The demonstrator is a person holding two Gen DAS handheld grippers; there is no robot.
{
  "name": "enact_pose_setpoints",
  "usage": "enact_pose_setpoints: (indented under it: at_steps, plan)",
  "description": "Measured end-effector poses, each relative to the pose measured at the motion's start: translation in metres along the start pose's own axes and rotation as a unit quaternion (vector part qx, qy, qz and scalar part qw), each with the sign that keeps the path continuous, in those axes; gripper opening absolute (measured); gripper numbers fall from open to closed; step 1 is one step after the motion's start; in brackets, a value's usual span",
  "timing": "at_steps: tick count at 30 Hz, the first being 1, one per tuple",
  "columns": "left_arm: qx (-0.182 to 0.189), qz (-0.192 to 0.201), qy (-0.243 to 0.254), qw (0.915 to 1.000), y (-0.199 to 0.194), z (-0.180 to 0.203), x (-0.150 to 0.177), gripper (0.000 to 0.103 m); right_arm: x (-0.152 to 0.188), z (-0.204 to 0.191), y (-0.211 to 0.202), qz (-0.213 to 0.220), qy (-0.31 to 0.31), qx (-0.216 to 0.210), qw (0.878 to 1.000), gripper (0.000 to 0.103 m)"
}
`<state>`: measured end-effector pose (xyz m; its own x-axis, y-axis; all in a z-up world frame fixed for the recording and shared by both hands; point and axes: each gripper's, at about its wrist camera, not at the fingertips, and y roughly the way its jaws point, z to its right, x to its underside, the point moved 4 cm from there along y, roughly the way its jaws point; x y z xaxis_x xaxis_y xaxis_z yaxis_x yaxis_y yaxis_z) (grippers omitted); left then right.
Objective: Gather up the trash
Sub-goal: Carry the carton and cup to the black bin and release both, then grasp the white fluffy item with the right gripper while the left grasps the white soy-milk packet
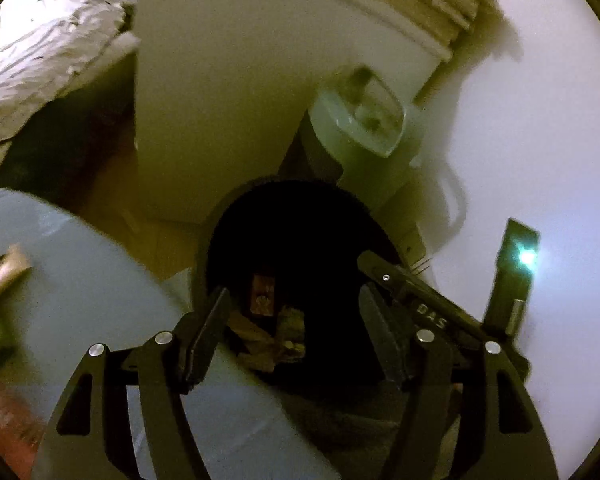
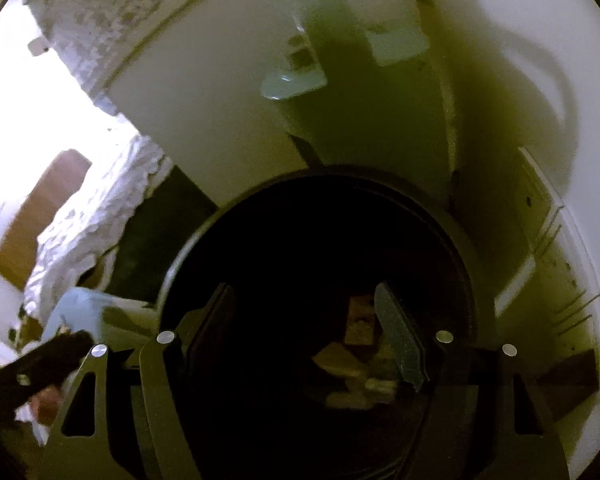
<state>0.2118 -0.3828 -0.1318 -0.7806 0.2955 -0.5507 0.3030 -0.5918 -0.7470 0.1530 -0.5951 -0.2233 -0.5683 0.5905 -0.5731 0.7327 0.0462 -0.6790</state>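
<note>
Both grippers hang over the dark round bin (image 2: 320, 240), pointing down into its mouth. Left gripper (image 1: 296, 320): released, jaws spread, nothing between the pads. Right gripper (image 2: 308, 336): likewise spread and empty.

The trash (image 1: 268, 340) lies at the bottom of the bin: crumpled wrappers and what looks like a small brown carton, dim but readable in both wrist views.

Judgement: this is the drop-off step, with the load let go into the bin. The next move would call for lifting both grippers clear of the rim and turning toward whatever litter is left.

One candidate is a tan scrap (image 1: 4, 276) on the pale round tabletop (image 1: 100, 300) just left of the bin, too blurred to identify.

Around the bin are a white cabinet panel (image 1: 220, 100), rumpled white bedding (image 1: 40, 72), a pale lidded container (image 1: 364, 120) behind the bin, and a dark device with a lit lamp (image 1: 516, 264) on the right.

The tabletop edge crowds the left gripper.
</note>
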Motion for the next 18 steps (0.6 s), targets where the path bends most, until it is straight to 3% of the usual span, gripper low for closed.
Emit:
enact_pose_setpoints:
  at_steps: [7,9,15,18]
  plan:
    - [-0.033,0.067,-0.038,0.9965,-0.096,-0.051,0.026,0.073,0.020,-0.058,-0.036,0.034,-0.068,-0.069,0.995,0.073]
    - [-0.061,0.086,-0.054,0.9930,-0.128,-0.079,0.039,0.081,0.026,-0.080,-0.049,0.039,-0.089,-0.098,0.990,0.073]
    - [-0.153,0.127,-0.117,0.9729,-0.204,-0.171,0.075,0.082,0.052,-0.175,-0.075,0.001,-0.181,-0.186,0.966,0.073]
    - [-0.204,0.126,-0.119,0.9636,-0.231,-0.216,0.087,0.082,0.062,-0.234,-0.084,-0.024,-0.245,-0.220,0.944,0.073]
